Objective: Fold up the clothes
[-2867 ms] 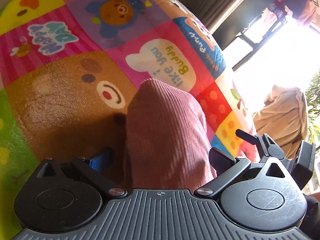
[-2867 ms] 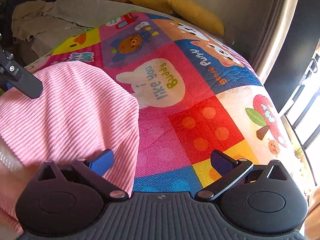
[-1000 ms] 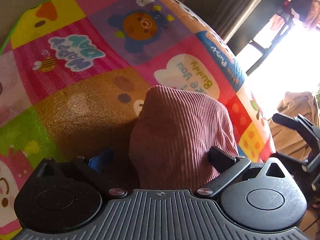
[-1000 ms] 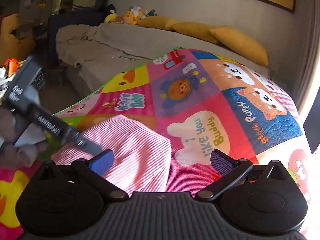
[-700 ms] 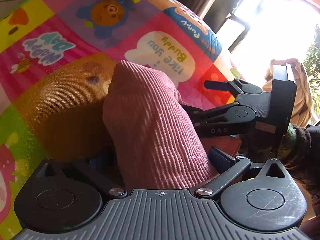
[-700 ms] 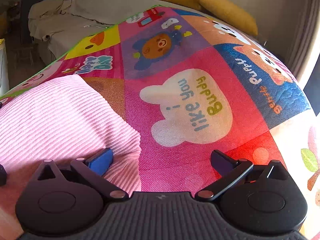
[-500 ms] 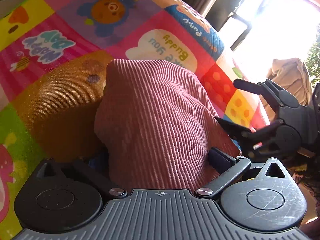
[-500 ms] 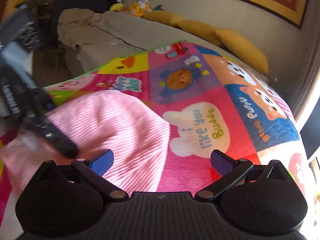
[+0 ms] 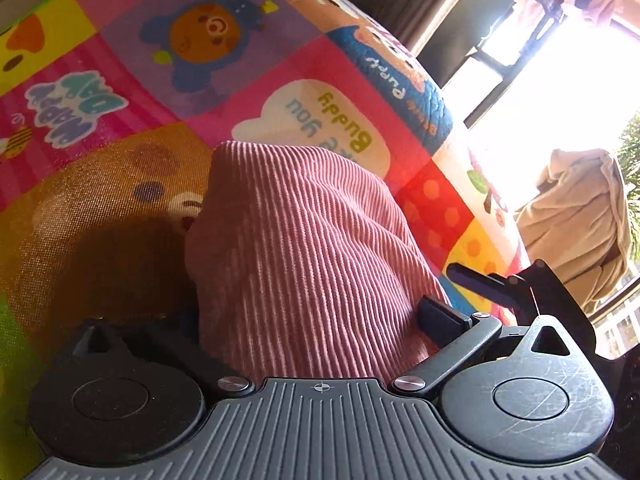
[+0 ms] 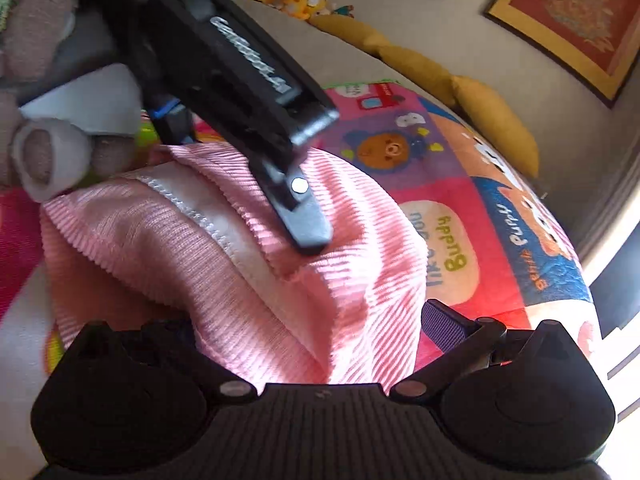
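Two open claws, pink garment [image 9: 304, 264]

Left wrist view: looks forward along the left gripper [image 9: 312, 316], low and very close over the pink ribbed garment [image 9: 304, 252], facing across the patchwork play mat [image 9: 120, 80] toward the bright window [image 9: 560, 80] at far right.
Right wrist view: looks forward along the right gripper [image 10: 312, 320], just above the same garment [image 10: 340, 280], facing the far wall with framed pictures [image 10: 568, 12] and yellow cushions [image 10: 492, 116].
Shared: garment, the mat's "Buddy" speech bubble [image 9: 328, 124] and bear square [image 10: 384, 148].
Cross-sight: the right gripper shows at the left view's right edge; the left gripper fills the right view's upper left.
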A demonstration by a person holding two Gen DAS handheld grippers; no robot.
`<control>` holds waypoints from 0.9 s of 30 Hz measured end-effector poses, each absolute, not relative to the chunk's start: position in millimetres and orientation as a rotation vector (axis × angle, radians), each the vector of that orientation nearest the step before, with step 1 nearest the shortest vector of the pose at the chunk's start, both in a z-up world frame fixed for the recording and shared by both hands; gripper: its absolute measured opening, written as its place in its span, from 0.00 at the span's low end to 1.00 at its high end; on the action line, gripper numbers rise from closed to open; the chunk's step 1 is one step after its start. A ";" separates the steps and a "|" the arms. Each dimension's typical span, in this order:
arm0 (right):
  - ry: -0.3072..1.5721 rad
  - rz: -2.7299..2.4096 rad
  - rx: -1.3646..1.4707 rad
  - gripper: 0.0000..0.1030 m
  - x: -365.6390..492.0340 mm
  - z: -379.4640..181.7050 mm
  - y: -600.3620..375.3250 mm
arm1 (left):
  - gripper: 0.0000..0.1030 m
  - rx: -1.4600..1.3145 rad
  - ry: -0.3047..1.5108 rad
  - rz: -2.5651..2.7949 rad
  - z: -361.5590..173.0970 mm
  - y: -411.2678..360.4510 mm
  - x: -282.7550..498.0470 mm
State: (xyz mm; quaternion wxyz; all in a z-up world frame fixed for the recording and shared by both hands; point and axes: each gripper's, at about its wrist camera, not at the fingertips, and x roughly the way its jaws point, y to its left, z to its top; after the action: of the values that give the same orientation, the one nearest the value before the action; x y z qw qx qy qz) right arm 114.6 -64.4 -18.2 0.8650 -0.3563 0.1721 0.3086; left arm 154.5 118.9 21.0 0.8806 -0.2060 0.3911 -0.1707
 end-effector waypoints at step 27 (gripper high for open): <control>0.499 0.456 -0.616 1.00 167.0 -25.9 -123.2 | 1.00 0.121 0.767 -0.131 11.5 114.5 105.3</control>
State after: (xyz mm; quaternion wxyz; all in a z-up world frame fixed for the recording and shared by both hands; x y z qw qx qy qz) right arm 167.0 -123.2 -25.9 0.8972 -0.2973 0.2410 0.2204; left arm 105.3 114.5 11.5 0.9234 0.0590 0.3739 -0.0636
